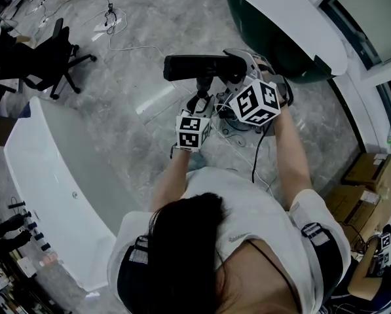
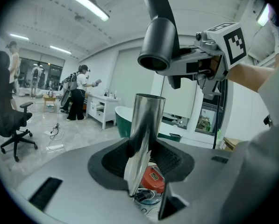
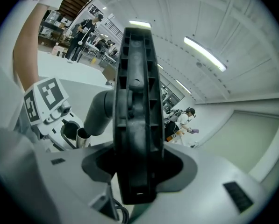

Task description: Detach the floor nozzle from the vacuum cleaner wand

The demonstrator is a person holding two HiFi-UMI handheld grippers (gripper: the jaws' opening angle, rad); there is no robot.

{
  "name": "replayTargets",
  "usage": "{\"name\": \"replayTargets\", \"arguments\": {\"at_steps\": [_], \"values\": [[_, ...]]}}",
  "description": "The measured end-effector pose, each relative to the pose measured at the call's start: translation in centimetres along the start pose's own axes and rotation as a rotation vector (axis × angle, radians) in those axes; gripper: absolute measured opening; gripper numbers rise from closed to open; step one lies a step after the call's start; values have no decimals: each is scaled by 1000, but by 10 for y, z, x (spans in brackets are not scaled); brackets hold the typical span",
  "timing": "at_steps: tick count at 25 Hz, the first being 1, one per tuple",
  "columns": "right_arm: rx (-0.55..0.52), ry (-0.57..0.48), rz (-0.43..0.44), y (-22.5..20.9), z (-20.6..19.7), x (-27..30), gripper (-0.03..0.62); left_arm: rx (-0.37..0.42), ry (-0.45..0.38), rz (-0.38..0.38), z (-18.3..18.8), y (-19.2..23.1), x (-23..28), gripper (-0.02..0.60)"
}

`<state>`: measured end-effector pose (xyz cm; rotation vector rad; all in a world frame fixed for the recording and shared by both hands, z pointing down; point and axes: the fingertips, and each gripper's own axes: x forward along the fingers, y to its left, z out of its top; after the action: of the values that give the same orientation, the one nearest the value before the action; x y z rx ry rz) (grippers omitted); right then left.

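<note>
The floor nozzle is the biggest piece in play. In the head view it is a long black bar held crosswise at the far side of the person's hands, above the grey stone floor. The right gripper has it by the head. Its jaws stand wide apart with the ribbed black body filling the space between them, and the pads bear on both sides.

Next in size is the wand, a shiny metal tube standing upright between the jaws of the left gripper. Those jaws are closed on it at a middling width. A red and orange part shows below the tube, probably the vacuum's body, though little of it can be made out.

The nozzle's dark grey neck hangs above the tube, just to its right. Its round socket faces down and open air lies between the socket and the tube's bare top rim. The right gripper view shows the same gap, with the neck apart from the tube's mouth.

Judging from that gap, the separation itself is done. What is left appears to be carrying the nozzle clear and setting both parts down.
</note>
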<state>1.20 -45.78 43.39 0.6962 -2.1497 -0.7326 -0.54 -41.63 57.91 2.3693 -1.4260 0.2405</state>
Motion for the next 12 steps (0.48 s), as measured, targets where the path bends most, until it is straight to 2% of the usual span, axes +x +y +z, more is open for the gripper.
{"name": "replayTargets", "arguments": {"at_steps": [7, 12], "values": [[51, -5, -23, -5, -3, -5, 230, 11, 0, -1, 2, 1, 2, 155], [129, -8, -41, -5, -4, -9, 230, 4, -3, 4, 1, 1, 0, 155]]}}
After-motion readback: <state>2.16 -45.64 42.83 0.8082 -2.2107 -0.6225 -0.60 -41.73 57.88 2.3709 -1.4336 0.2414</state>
